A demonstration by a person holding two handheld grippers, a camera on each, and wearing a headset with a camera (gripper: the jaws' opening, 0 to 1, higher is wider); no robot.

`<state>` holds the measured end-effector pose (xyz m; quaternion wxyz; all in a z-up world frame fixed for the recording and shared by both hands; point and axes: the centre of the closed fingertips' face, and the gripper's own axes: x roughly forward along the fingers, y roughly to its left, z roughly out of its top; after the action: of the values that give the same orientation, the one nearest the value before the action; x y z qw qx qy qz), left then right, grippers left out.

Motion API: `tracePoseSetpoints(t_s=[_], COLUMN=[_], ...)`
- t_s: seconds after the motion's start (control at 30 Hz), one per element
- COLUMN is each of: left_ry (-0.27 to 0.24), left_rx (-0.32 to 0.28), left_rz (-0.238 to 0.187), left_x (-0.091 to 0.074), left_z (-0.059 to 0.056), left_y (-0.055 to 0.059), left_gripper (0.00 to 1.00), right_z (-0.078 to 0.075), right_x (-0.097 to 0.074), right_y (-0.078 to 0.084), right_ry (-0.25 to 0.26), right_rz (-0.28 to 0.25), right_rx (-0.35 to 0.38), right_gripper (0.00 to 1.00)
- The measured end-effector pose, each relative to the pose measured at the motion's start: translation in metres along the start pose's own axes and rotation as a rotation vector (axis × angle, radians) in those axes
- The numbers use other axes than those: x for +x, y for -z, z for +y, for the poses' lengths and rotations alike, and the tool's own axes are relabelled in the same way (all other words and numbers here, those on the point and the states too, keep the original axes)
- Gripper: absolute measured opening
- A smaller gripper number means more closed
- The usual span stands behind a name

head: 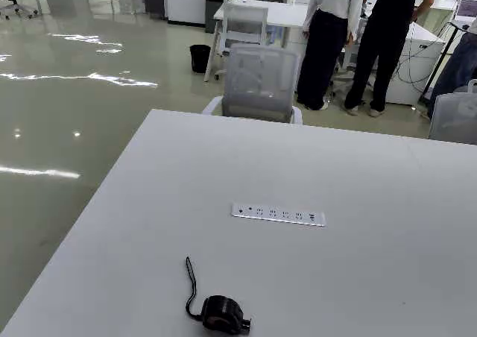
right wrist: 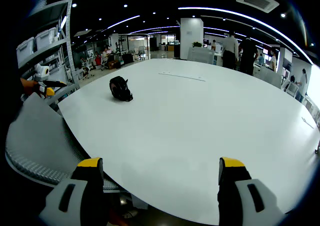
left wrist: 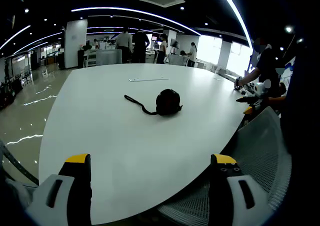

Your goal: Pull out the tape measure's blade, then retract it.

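The left gripper [left wrist: 151,159] is hanging off the table's near edge, its jaws spread wide and gripping nothing. The right gripper [right wrist: 160,161] is doing likewise, jaws wide apart and empty. The tape measure [head: 223,314] is lying on the table [head: 335,188] near its front edge, well apart from both grippers, its strap [head: 191,285] trailing away toward the far side. No blade is showing outside the case, so the task seems not yet begun: grasping, pulling out and retracting are all waiting.
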<state>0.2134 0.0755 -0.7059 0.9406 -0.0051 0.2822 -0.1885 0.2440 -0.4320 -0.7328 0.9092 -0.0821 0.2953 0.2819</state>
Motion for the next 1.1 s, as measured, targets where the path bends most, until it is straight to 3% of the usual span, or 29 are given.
tracePoseSetpoints(t_s=[0.17, 0.37, 0.43, 0.57, 0.63, 0.73, 0.83, 0.9, 1.1], left_ry=[0.004, -0.027, -0.039, -0.039, -0.030, -0.032, -0.013, -0.028, -0.058], left_rx=[0.003, 0.007, 0.007, -0.001, 0.003, 0.000, -0.080, -0.083, -0.069], left_rz=[-0.011, -0.031, -0.041, -0.048, -0.036, -0.028, -0.073, -0.113, -0.076], left_x=[-0.002, -0.006, -0.005, -0.003, -0.001, 0.001, 0.001, 0.000, 0.000], left_z=[0.006, 0.032, 0.035, 0.029, 0.024, 0.024, 0.017, 0.018, 0.014], left_y=[-0.009, -0.019, -0.022, -0.024, -0.020, -0.011, -0.015, -0.022, -0.024], left_gripper=[0.99, 0.99, 0.99, 0.99, 0.99, 0.99, 0.99, 0.99, 0.99], right_z=[0.000, 0.001, 0.001, 0.005, 0.009, 0.008, 0.005, 0.003, -0.012], right_x=[0.001, 0.005, 0.008, 0.012, 0.013, 0.012, 0.009, 0.005, -0.004], right_y=[0.000, -0.002, -0.003, -0.005, -0.013, -0.014, -0.011, -0.007, 0.002], right_ry=[0.010, -0.002, 0.000, -0.015, -0.039, -0.026, -0.016, -0.018, 0.037], right_rz=[-0.004, -0.002, -0.007, -0.003, -0.040, -0.043, -0.033, -0.018, 0.017], right_rx=[-0.007, -0.006, -0.004, 0.005, 0.029, 0.025, 0.031, 0.031, 0.059], right_gripper=[1.00, 1.00, 1.00, 1.00, 1.00, 1.00, 1.00, 0.99, 1.00])
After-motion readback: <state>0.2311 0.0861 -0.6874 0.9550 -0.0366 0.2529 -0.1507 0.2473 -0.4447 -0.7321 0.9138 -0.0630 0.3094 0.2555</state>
